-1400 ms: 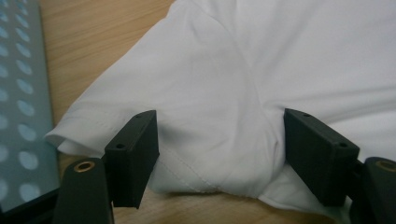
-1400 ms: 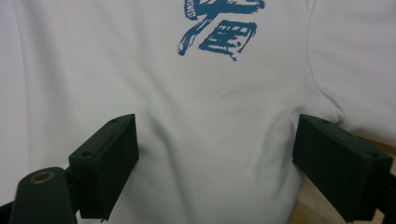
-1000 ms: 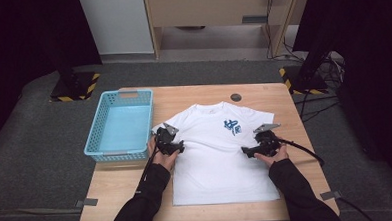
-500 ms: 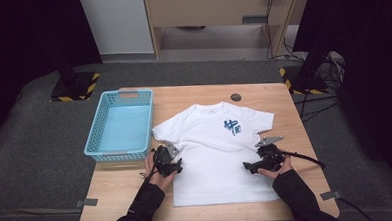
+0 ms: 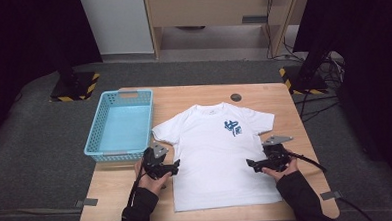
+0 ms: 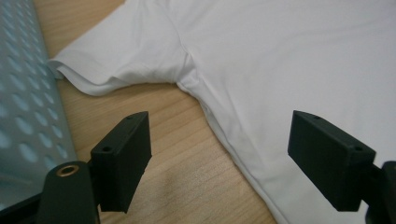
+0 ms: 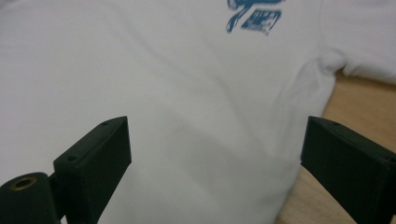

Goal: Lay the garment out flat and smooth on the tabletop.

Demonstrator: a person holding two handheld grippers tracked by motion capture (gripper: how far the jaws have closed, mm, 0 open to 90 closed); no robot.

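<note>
A white T-shirt (image 5: 221, 154) with a small blue print on the chest lies spread flat, face up, on a wooden table (image 5: 115, 194), collar away from the person and hem toward them. Taking the shirt as the landmark: a light blue plastic basket (image 5: 118, 125) stands just beside its left sleeve, empty, and a small dark round disc (image 5: 236, 97) sits on the table beyond the collar. The left gripper (image 5: 175, 168) hovers at the shirt's left side seam, below the sleeve, its jaws wide apart with only the seam edge and bare wood between them; they have just been opening further. The right gripper (image 5: 250, 163) hovers at the shirt's right side, over the cloth, its jaws also wide and gripping nothing. Judging from this, the shirt is laid out and smoothed but no fold has been made; folding it, and perhaps placing it in the basket, appears to be left. Compared with the earlier frames, both hands have drawn back from the sleeves along the shirt's sides toward the hem, while the shirt and basket lie as they did.
</note>
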